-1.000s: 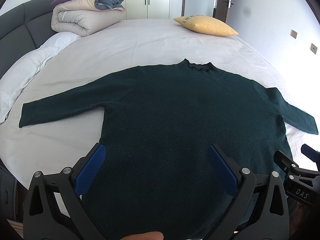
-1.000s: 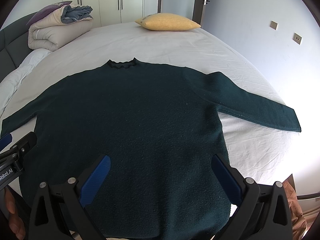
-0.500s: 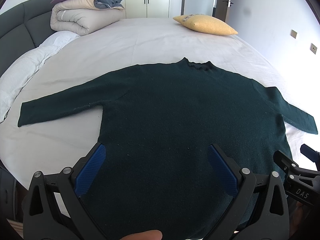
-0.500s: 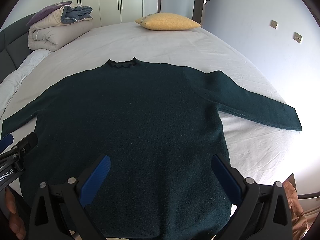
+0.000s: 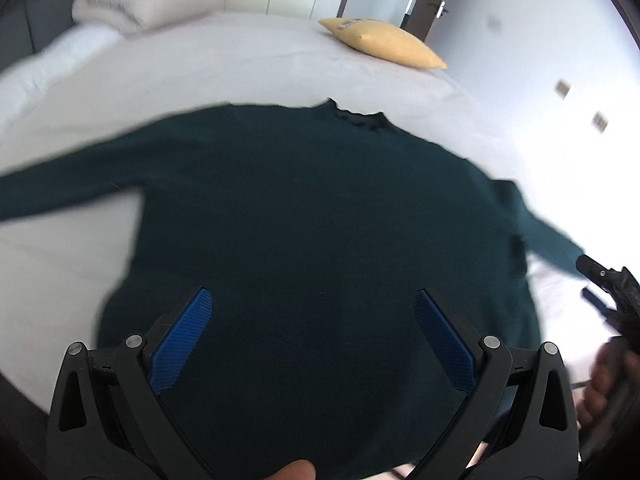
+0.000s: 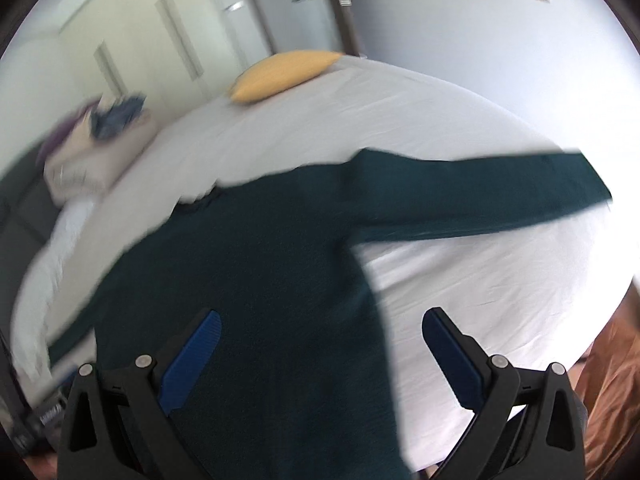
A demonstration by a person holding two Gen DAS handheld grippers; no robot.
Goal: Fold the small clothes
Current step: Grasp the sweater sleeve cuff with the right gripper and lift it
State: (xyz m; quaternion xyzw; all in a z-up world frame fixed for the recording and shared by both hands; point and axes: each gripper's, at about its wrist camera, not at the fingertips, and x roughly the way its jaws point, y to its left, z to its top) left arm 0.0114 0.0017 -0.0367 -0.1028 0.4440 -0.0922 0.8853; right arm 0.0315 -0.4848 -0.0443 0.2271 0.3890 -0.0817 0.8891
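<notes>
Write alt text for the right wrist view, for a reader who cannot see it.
A dark green sweater lies flat on a white bed, one sleeve stretched out to the right, seen through motion blur. The open right tongs frame the foreground, holding nothing. A yellow pillow and folded bedding sit at the far side.

Sweater [image 5: 312,216]: dark green, plain, no pattern. Bed [image 5: 224,68] sheet: white. Pillow [image 5: 384,42]: mustard yellow. Folded duvet [image 5: 132,4]: beige. Left hand-held gripper [image 5: 312,320]: black frame, blue textured pads [image 5: 182,340].

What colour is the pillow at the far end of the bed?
Mustard yellow, plain; the pillow shows best in the left wrist view.
</notes>
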